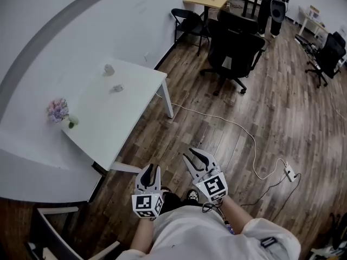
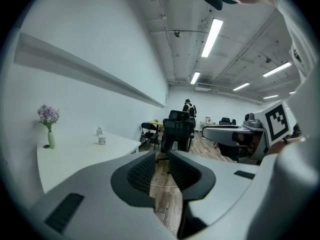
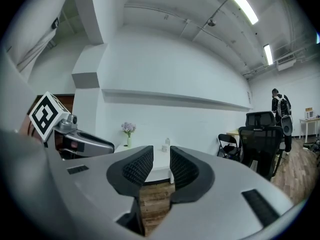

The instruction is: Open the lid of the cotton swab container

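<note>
Two small containers stand on the white table: a taller pale one and a low jar; which one holds cotton swabs I cannot tell. They are tiny and far off in the left gripper view and the right gripper view. My left gripper and right gripper hang over the wooden floor, well short of the table's near corner. Both are open by a narrow gap with nothing between the jaws, as the left gripper and the right gripper show in their own views.
A vase of purple flowers stands at the table's left end. Black office chairs and a folding chair are beyond the table. A white cable runs across the floor to a power strip. A person stands far off.
</note>
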Demonstrator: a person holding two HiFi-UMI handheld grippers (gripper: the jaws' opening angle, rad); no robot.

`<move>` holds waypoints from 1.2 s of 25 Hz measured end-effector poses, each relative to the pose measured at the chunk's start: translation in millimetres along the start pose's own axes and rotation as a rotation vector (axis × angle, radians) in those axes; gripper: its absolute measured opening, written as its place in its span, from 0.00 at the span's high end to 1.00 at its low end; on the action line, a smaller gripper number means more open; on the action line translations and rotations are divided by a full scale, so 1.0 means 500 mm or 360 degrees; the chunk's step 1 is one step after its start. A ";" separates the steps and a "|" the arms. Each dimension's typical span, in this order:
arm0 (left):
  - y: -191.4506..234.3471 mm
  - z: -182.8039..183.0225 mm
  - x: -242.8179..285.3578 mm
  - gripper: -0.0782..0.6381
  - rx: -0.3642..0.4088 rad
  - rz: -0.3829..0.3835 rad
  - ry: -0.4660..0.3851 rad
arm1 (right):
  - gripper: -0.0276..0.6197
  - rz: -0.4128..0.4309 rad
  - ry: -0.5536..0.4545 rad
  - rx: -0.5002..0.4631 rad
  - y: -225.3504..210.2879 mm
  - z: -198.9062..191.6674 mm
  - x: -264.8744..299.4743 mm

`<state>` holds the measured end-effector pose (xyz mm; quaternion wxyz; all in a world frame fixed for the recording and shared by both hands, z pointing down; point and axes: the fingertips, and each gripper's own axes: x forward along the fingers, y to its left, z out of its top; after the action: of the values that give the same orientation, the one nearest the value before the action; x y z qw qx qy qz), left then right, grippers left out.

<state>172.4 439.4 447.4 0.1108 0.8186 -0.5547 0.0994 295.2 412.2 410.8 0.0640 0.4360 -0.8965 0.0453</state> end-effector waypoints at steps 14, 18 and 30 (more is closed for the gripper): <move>0.116 0.069 0.294 0.75 -0.0044 -0.0194 -0.0007 | 0.80 0.0000 0.0108 -0.0036 -0.133 -0.006 0.233; 0.216 0.137 0.376 0.75 -0.0012 -0.0205 -0.0047 | 0.79 0.0003 0.0108 -0.0064 -0.155 0.037 0.358; 0.512 0.182 0.543 0.75 -0.0073 0.0038 -0.0010 | 0.79 0.0310 0.0129 -0.0003 -0.167 0.064 0.721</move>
<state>36.8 80.0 456.0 0.1267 0.8096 -0.5668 0.0855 138.2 76.8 437.0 0.0958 0.3446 -0.9314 0.0682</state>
